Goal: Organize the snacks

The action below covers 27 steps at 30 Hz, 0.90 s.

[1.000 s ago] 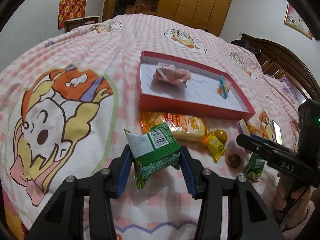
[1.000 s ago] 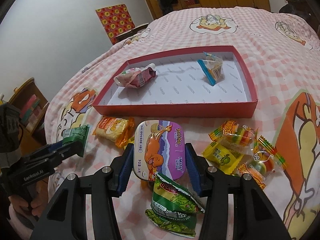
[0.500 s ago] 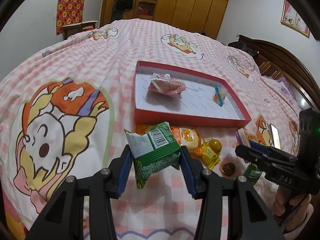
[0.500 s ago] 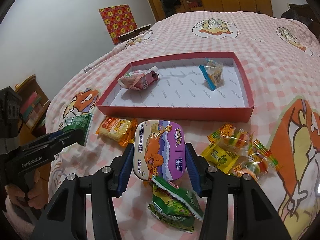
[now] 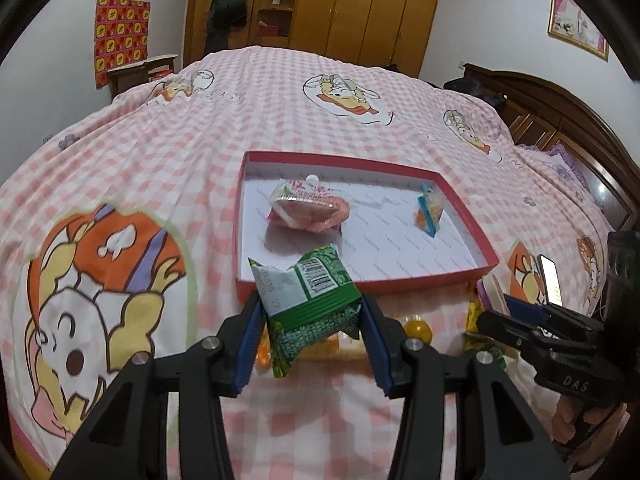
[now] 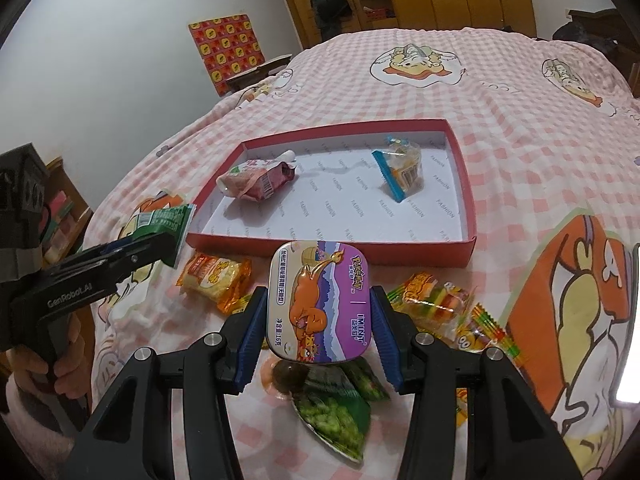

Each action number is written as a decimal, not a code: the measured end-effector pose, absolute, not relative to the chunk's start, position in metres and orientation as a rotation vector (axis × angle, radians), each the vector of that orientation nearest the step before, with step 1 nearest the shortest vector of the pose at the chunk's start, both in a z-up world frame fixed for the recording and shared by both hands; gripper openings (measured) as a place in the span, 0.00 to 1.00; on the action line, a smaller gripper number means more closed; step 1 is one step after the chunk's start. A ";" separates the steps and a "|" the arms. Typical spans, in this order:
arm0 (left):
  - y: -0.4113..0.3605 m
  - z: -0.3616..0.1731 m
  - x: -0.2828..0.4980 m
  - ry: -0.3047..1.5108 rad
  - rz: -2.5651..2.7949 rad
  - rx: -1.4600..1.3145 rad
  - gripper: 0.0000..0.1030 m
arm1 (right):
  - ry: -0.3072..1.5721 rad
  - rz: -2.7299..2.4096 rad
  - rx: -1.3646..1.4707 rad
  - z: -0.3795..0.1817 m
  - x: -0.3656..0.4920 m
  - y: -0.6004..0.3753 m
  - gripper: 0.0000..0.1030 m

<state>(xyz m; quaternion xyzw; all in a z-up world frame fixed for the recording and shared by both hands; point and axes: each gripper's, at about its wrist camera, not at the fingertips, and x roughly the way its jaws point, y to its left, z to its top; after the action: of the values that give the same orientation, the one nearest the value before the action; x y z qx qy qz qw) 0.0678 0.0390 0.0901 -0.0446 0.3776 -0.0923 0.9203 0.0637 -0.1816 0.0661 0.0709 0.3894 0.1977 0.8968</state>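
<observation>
My left gripper [image 5: 312,340] is shut on a green snack packet [image 5: 310,300], held above the bedspread just short of the red tray's [image 5: 360,286] near wall. My right gripper [image 6: 318,332] is shut on a purple mint tin [image 6: 318,300] with an orange cartoon creature, lifted over the loose snacks. In the tray lie a pink pouch [image 5: 308,210] at the left and a small blue-edged bag [image 5: 430,212] at the right. The same tray [image 6: 332,246], pouch [image 6: 258,180] and bag [image 6: 402,172] show in the right wrist view, with the left gripper's packet [image 6: 166,226] at its left corner.
Loose snacks lie before the tray: an orange packet [image 6: 218,276], a green pea packet [image 6: 336,408], several gummy candy wrappers [image 6: 444,304] and a dark round sweet [image 6: 288,374]. A lit phone [image 5: 550,280] lies at the right. A wooden headboard [image 5: 560,120] borders the bed.
Both grippers have risen and moved toward the tray with their loads. The green packet now overlaps the tray's near wall in the left wrist view; the tin sits higher above the snacks.
</observation>
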 end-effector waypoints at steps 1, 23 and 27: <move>0.038 0.091 0.070 0.776 -0.191 -0.089 0.48 | 0.806 0.409 0.147 0.066 0.064 -0.182 0.49; 0.026 0.074 0.131 0.827 -0.177 -0.048 0.48 | 0.786 0.372 0.135 0.075 0.084 -0.190 0.49; 0.024 0.068 0.139 0.840 -0.167 -0.035 0.48 | 0.785 0.368 0.135 0.075 0.088 -0.191 0.49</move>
<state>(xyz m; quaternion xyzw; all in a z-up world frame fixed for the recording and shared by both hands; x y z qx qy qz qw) 0.1389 0.0238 0.0681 -0.0171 0.4070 -0.0809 0.9097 0.0881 -0.1908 0.0751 0.0655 0.3799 0.1780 0.9054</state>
